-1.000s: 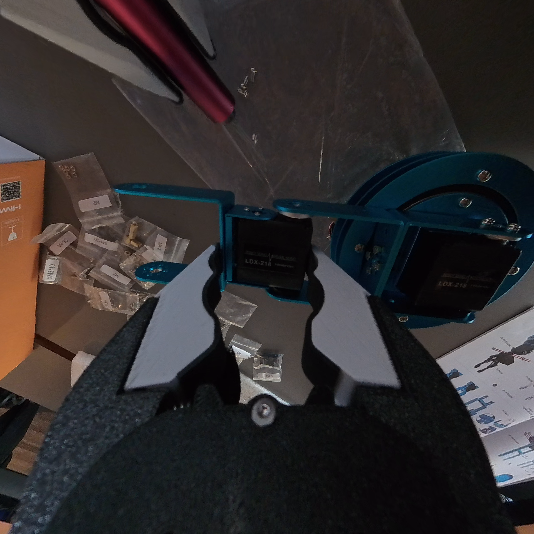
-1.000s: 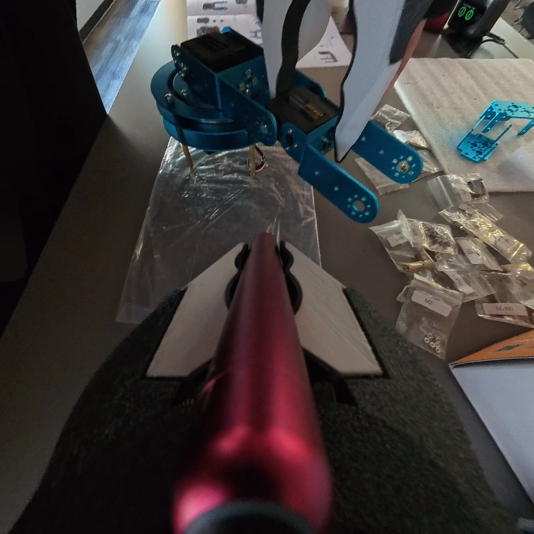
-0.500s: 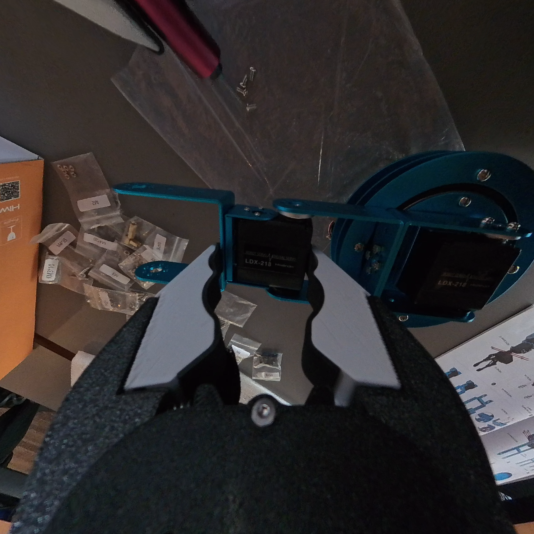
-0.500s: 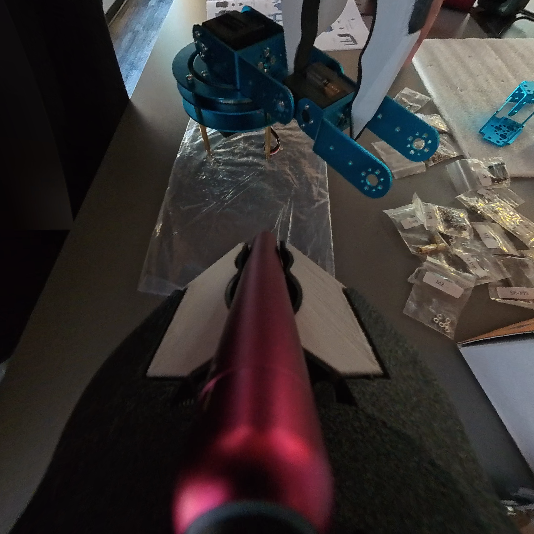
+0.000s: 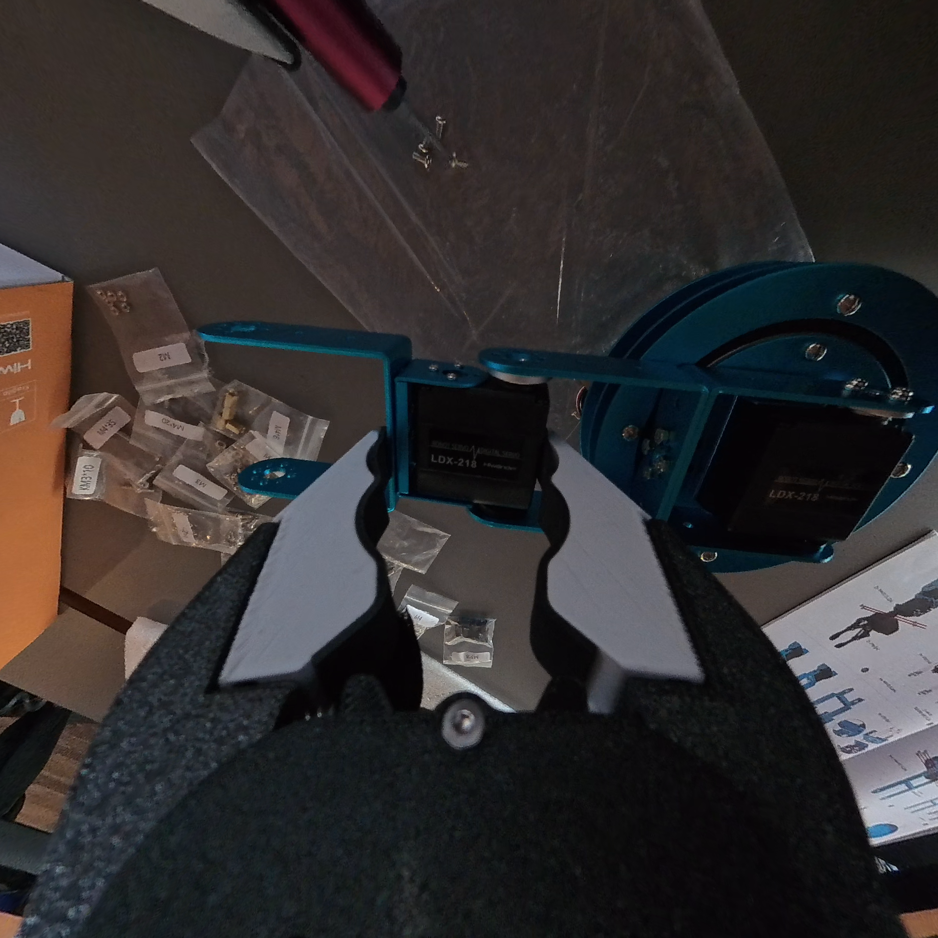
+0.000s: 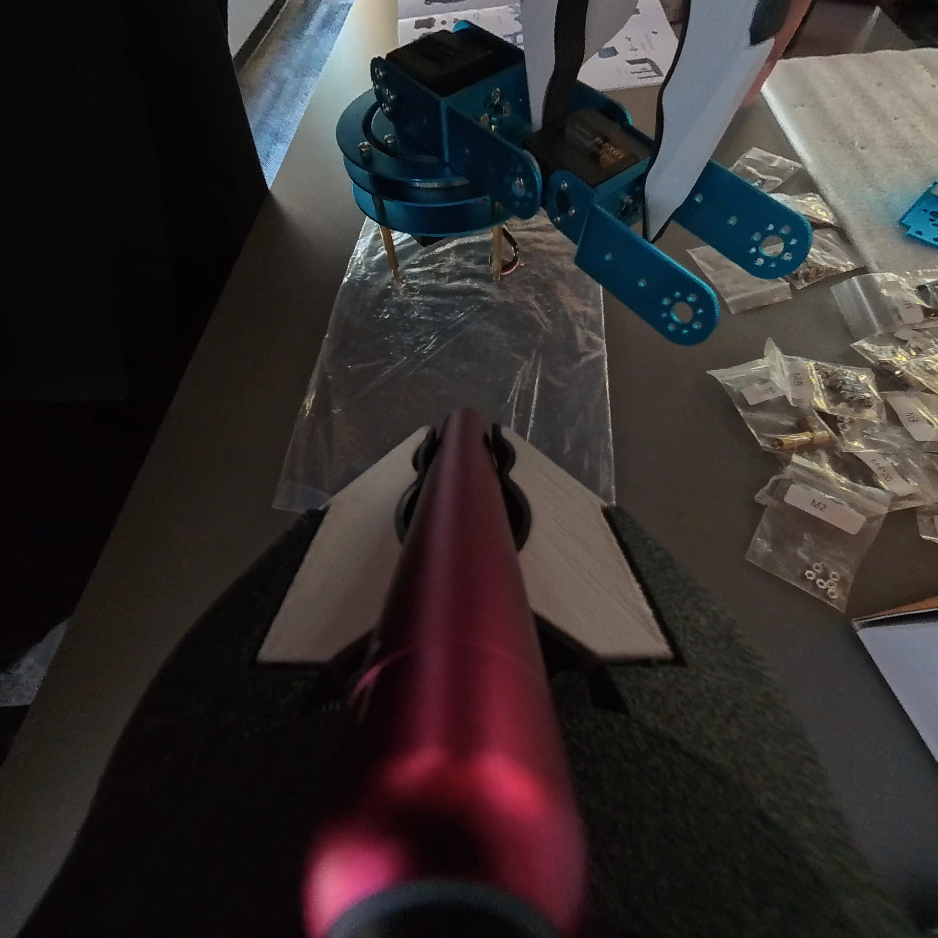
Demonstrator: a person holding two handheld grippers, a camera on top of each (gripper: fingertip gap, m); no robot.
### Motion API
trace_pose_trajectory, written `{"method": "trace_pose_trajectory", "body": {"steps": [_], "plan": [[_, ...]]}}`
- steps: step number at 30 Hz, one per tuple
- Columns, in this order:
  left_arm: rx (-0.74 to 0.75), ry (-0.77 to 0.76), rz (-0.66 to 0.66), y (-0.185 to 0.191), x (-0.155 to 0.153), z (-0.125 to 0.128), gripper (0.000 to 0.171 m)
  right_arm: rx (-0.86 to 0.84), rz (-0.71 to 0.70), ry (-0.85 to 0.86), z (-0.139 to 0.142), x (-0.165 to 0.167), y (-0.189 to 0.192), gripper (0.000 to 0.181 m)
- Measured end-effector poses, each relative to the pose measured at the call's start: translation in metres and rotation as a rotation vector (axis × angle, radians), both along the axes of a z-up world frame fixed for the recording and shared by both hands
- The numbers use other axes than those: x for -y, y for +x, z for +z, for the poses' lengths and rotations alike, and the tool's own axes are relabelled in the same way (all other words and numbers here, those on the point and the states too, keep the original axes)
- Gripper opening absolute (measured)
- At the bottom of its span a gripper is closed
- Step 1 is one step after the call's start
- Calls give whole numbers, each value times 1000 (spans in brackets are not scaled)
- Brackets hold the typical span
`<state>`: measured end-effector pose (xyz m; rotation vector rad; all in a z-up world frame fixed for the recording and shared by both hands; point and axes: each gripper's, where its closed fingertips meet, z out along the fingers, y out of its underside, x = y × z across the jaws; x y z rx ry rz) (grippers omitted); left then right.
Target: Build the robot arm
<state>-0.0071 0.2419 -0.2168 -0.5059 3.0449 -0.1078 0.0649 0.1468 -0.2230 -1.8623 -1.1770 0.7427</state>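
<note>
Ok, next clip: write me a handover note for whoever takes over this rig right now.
Left tongs: closed on the black servo in the blue arm assembly, which stands on brass legs on the clear plastic bag.
Right tongs: clamped on the red screwdriver. Its tip points at the loose screws on that bag, away from the assembly; contact unclear.
Around: small parts bags, orange box, instruction sheet.

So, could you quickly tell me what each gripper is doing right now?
Left gripper: shut on the black servo.
Right gripper: shut on the red tool.
</note>
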Motion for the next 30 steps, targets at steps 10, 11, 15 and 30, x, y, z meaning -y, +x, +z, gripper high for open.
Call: {"method": "trace_pose_trajectory", "body": {"steps": [10, 11, 15, 30], "plan": [[-2, 3, 0, 0, 0, 0, 57, 7, 12, -9, -2, 2, -2, 21], [-3, 4, -1, 0, 0, 0, 57, 4, 13, -10, -2, 2, -2, 21], [-3, 4, -1, -1, 0, 0, 57, -14, 20, -22, -3, 2, -3, 21], [1, 1, 1, -1, 0, 0, 57, -40, 24, 83, 14, 1, -6, 21]]}}
